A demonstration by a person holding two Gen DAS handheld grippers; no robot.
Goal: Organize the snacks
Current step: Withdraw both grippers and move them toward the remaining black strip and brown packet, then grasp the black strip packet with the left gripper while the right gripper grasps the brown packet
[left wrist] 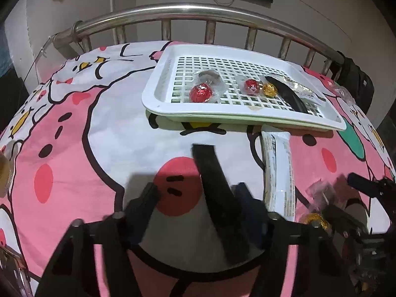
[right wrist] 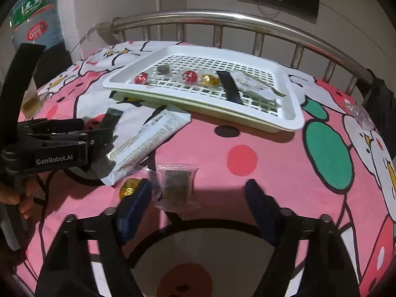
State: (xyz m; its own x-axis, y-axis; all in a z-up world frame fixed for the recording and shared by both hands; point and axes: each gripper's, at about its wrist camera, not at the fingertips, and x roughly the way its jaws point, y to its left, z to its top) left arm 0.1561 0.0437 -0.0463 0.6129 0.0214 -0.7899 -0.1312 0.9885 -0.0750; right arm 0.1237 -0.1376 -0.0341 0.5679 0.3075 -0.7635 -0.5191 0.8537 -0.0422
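A white slotted tray [left wrist: 156, 84] [right wrist: 292, 113] lies on the pink cartoon bedsheet. It holds two red foil candies [left wrist: 201, 93] [right wrist: 189, 76], a gold foil candy [left wrist: 269, 89] [right wrist: 209, 80], a clear-wrapped brown sweet [right wrist: 163, 69], a black bar [right wrist: 229, 87] and a pale packet [right wrist: 250, 82]. My left gripper [left wrist: 198, 193] [right wrist: 109, 141] is shut on a black strip packet [left wrist: 210, 173]. A white snack bar [left wrist: 278, 173] [right wrist: 153, 136] lies in front of the tray. My right gripper [right wrist: 198, 193] is open around a clear-wrapped brown snack [right wrist: 177, 185], with a gold candy [right wrist: 128, 186] beside its left finger.
A steel bed rail [left wrist: 188, 10] [right wrist: 222, 17] runs behind the tray. A blue water jug [right wrist: 37, 14] stands at far left. A clear wrapped sweet [right wrist: 360, 113] lies at the right edge of the bed. A jelly cup [right wrist: 31, 101] [left wrist: 5, 168] sits at the left.
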